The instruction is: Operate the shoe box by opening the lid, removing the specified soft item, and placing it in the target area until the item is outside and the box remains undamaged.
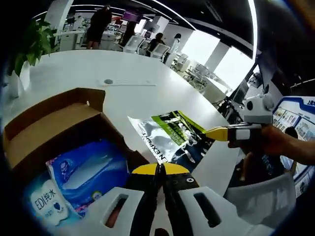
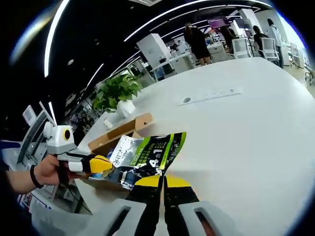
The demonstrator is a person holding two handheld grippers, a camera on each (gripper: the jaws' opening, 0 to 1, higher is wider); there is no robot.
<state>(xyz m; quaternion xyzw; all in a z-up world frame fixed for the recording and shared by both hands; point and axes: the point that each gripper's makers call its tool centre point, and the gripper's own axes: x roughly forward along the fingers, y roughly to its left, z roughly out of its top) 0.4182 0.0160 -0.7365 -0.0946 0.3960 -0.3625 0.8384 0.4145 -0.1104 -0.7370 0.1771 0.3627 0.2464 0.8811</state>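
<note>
The open cardboard shoe box (image 1: 54,123) sits at the left, with a blue soft pack (image 1: 91,169) and a pale blue pack (image 1: 44,201) inside. A silver, green and black pouch (image 1: 172,135) lies on the white table just right of the box. My left gripper (image 1: 160,169) is shut at the box's near right corner, and nothing shows between its jaws. My right gripper (image 1: 216,133) comes in from the right and pinches the pouch's edge. In the right gripper view the pouch (image 2: 147,152) reaches my right gripper (image 2: 162,181), with the box (image 2: 123,130) behind and the left gripper (image 2: 101,164) beside it.
The white table (image 2: 236,137) stretches wide beyond the pouch, with a round socket plate (image 2: 187,100) set in it. A potted plant (image 2: 115,91) stands behind the box. People stand by desks (image 1: 98,24) far off. The table's edge runs close behind the pouch (image 1: 231,162).
</note>
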